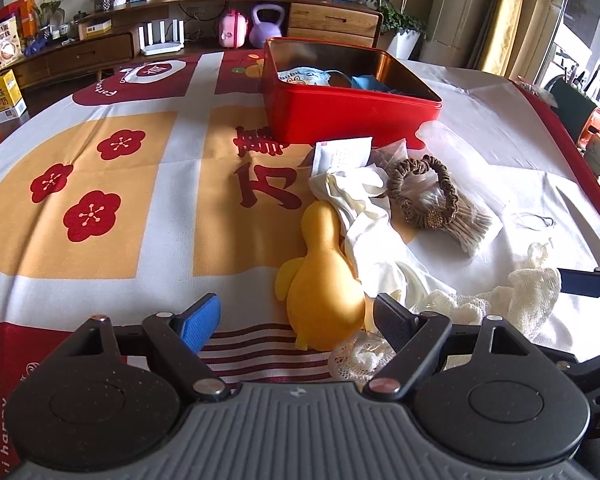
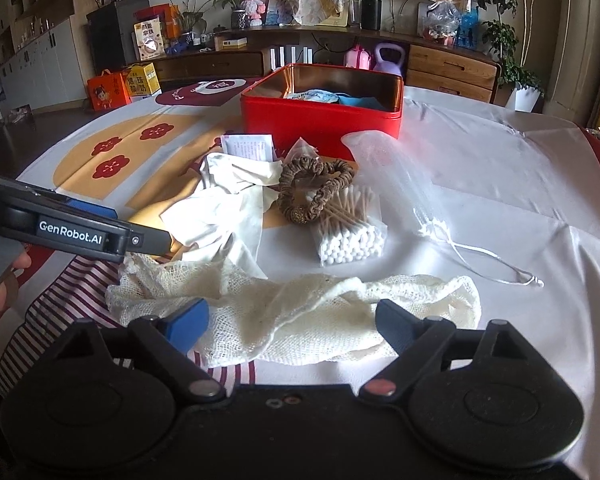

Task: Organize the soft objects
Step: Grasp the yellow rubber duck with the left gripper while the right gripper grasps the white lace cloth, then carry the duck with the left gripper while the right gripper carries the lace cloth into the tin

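Observation:
A yellow soft duck toy (image 1: 320, 292) lies on the tablecloth right before my open left gripper (image 1: 298, 320), between its fingers. A cream mesh cloth (image 2: 300, 320) lies across the front, between the fingers of my open right gripper (image 2: 292, 324); it also shows in the left wrist view (image 1: 512, 296). A white satin cloth (image 2: 224, 208), a brown scrunchie (image 2: 312, 192) and a bag of cotton swabs (image 2: 352, 228) lie behind. A red tin box (image 2: 320, 116) with soft items inside stands at the back.
A clear drawstring bag (image 2: 404, 176) lies right of the swabs. A paper slip (image 2: 248, 146) lies before the box. The table's right edge (image 1: 580, 160) is close. A sideboard (image 2: 300, 60) with clutter stands behind the table.

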Action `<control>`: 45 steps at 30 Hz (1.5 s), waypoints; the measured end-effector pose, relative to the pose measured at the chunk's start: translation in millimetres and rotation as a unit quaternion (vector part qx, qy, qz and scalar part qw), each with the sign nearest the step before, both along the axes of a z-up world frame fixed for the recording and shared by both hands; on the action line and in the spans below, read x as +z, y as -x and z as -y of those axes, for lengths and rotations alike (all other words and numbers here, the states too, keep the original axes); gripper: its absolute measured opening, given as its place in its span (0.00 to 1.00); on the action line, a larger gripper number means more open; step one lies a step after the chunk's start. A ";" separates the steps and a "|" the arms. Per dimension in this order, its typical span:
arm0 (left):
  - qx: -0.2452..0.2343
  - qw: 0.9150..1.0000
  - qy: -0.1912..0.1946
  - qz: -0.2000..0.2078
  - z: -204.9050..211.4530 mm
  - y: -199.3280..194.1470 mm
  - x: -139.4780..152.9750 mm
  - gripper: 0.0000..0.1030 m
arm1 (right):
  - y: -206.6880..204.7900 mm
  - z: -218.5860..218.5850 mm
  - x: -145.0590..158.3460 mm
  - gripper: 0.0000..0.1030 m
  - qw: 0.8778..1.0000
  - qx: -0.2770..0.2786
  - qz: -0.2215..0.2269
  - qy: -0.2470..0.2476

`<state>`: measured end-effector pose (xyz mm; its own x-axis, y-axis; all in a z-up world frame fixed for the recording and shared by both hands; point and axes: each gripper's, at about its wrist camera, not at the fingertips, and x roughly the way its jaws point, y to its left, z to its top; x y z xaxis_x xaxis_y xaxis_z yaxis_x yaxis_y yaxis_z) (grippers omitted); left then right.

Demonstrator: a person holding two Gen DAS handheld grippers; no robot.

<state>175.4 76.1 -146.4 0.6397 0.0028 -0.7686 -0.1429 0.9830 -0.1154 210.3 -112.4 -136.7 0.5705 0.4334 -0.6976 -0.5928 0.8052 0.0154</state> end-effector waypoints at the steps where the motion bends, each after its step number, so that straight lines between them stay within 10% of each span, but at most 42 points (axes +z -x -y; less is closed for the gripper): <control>1: -0.003 1.000 0.004 -0.002 -0.1 -0.6 -0.9 0.73 | -0.4 -0.6 -1.7 0.81 1.000 0.000 -0.001 0.003; 21: -0.025 0.999 0.025 0.006 3.3 0.3 4.7 0.28 | 6.2 1.1 0.9 0.17 1.000 -0.004 0.021 0.016; 45: -0.018 0.998 0.030 0.050 2.0 22.4 51.9 0.23 | 18.2 38.1 50.5 0.11 0.996 -0.045 0.035 -0.065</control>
<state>153.0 74.1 -94.4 0.7124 -0.0657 -0.6987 -0.0919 0.9783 -0.1857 192.2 -150.5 -86.2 0.6560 0.4626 -0.5964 -0.5220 0.8488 0.0842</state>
